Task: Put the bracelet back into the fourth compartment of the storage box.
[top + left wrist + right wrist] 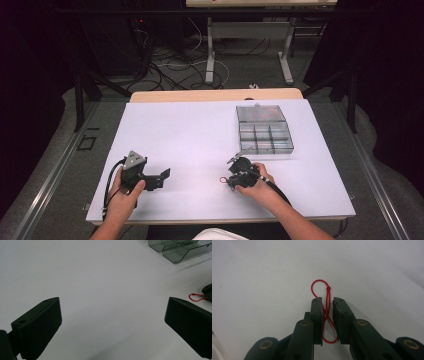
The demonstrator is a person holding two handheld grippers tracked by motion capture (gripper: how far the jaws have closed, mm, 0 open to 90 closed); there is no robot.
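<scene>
A thin red string loop [328, 288] with a small knot lies on the white table top [190, 135]. My right gripper [327, 300] points down at it. Its jaws stand a narrow gap apart with the string running between them, and the pads do not visibly press on it. From above, the string [223, 179] pokes out just left of the right gripper [229, 181]. My left gripper [161, 179] rests on the table at the left with its jaws wide apart and nothing between them [113, 302]. Its camera catches the string [196, 297] at the far right.
A clear grey compartment box [264, 136] with its lid laid back stands beyond the right hand; a corner of it [175, 250] is in the left gripper view. Wide bare table lies between the two hands. Cables and table legs are on the floor behind.
</scene>
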